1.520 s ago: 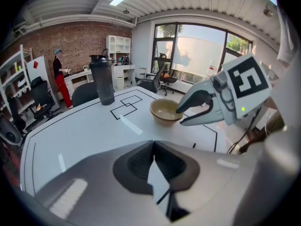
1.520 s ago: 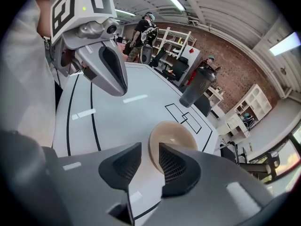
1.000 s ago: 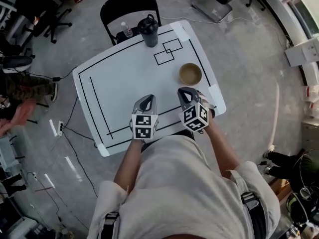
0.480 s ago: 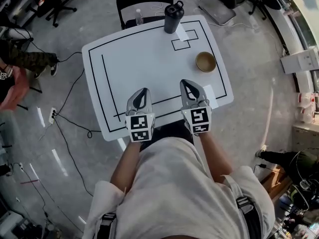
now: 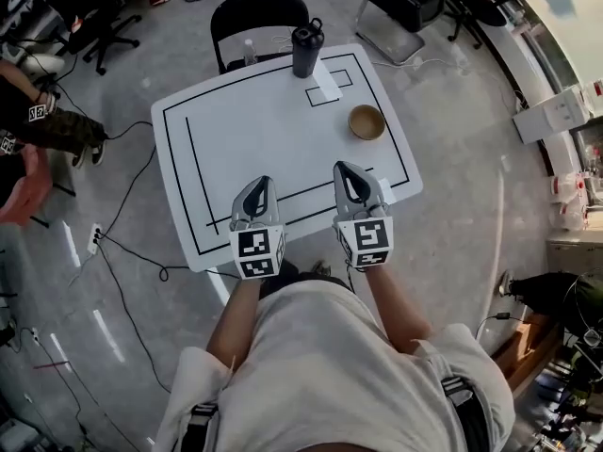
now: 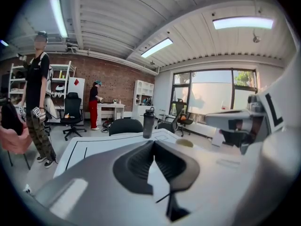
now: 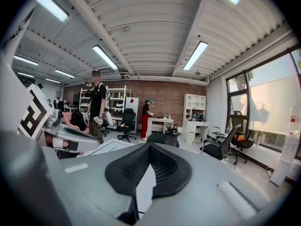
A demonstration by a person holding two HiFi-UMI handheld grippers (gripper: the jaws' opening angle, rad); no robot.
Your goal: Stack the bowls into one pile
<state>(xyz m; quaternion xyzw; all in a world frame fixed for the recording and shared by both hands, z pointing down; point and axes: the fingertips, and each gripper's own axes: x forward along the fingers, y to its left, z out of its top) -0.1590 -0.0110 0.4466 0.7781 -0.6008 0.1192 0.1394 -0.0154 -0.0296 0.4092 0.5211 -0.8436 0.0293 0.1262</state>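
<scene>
both grippers have their jaws pressed together, with nothing pinched in either. the left gripper and the right gripper are held side by side above the near edge of the white table. their tips point toward its far side and their marker cubes sit back toward the person's chest. in the left gripper view the dark ribbed pads meet along a closed seam, and only the table top shows past them. in the right gripper view the pads meet the same way.

the bowl stands upright on the right part of the table, inside the black taped outline and near its right-hand line. it is ahead of the right gripper and well apart from both. it is round and tan-brown, with a darker ring at the rim and a paler inside, and its mouth faces up. from above i cannot tell whether it is one bowl or several nested. in the left gripper view it is a low olive-tan shape on the table, just right of the jaw tips.

a black bottle stands at the far edge, beside small taped rectangles and beyond the bowl to its left. a black chair is behind the table.
</scene>
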